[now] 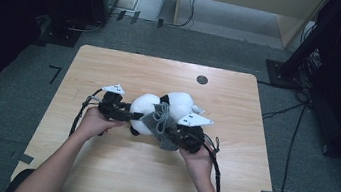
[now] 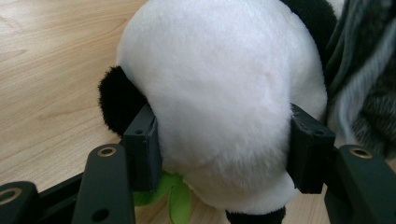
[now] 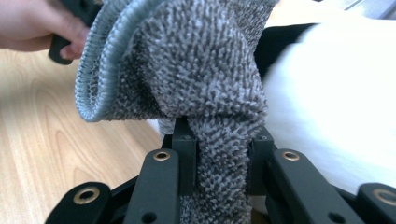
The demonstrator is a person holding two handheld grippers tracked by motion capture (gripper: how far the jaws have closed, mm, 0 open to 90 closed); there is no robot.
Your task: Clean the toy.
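Note:
A black-and-white plush panda lies on the wooden table near its middle. My left gripper is shut on the panda's white head, one pad pressing in at each side; a black ear and a green leaf show beside the left pad. A grey knitted cloth is draped over the panda's body. My right gripper is shut on a bunched fold of that cloth, which rises between its pads and flares out above them, with the panda behind.
A small dark round hole sits near the table's far edge. Cables trail from both grippers toward the front edge. Beyond the table are dark stands, floor cables and a wooden panel.

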